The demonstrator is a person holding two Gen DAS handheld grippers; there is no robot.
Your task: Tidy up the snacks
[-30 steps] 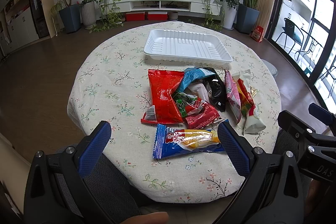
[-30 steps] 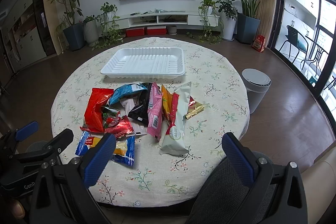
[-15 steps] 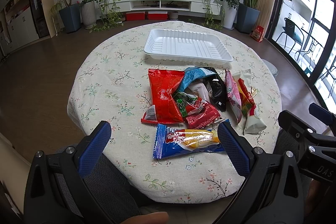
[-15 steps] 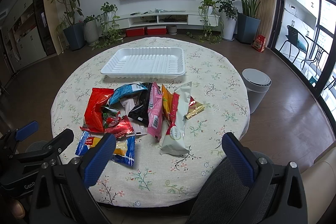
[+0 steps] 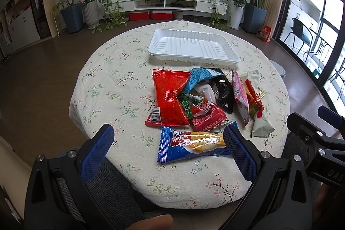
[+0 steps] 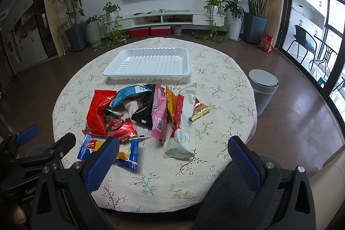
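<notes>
Basically L gripper (image 5: pixel 167 141) wide open, nothing held; blue snack pkt (image 5: pixel 194 146) lies on table just fwd, long axis crosswise, spanning the jaws. R gripper (image 6: pixel 172 154) also wide, empty, farther off; white tray (image 5: pixel 194 46) beyond pile.

Right finger of the left gripper (image 5: pixel 168 147) is covering the right end of the blue snack pack (image 5: pixel 189 144). In the right wrist view, the left finger of the right gripper (image 6: pixel 172 158) is hiding the middle of that pack. Red bag (image 5: pixel 170 98) is lying over the green packet (image 5: pixel 187 104), leaving only part showing. Print on the white packet (image 6: pixel 183 122) is reading too small to make out. Bin (image 5: pixel 279 70) is sitting mostly hidden behind the table (image 5: pixel 107 83) edge.
</notes>
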